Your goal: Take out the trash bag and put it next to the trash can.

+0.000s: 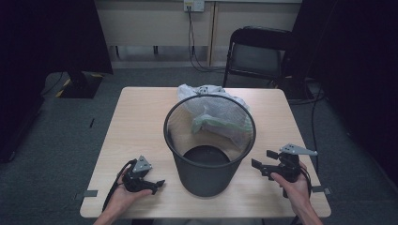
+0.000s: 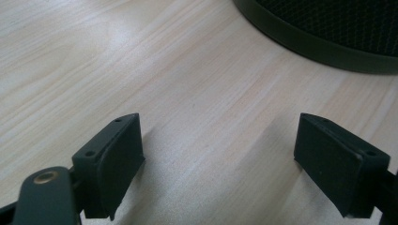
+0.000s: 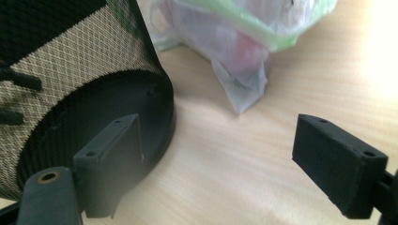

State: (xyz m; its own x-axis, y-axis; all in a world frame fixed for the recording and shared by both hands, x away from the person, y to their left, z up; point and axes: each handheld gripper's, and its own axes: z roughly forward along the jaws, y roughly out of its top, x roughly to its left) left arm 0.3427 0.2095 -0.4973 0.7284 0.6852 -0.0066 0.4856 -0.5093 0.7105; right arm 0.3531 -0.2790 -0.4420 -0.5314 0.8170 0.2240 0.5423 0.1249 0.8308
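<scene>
The left hand point(image 1: 126, 187) lies palm-up at the near left corner of the table, cradling the left gripper point(image 1: 157, 183), which rests low and points to the right. Its jaws stand wide apart with nothing between them. The right hand point(image 1: 292, 183) holds the right gripper point(image 1: 263, 163) raised near the near right corner, pointing left. Its jaws also stand wide apart, nothing between the pads point(image 3: 337, 164).

High view: above the table's point(image 1: 141, 117) near edge, facing forward and down, far.
Left gripper view: low and close, basket base point(image 2: 328, 44) at 1 o'clock.
Right gripper view: low and close, basket point(image 3: 70, 93) at 10 o'clock, bag point(image 3: 234, 42) at 12.
Shared: basket, tabletop.
</scene>
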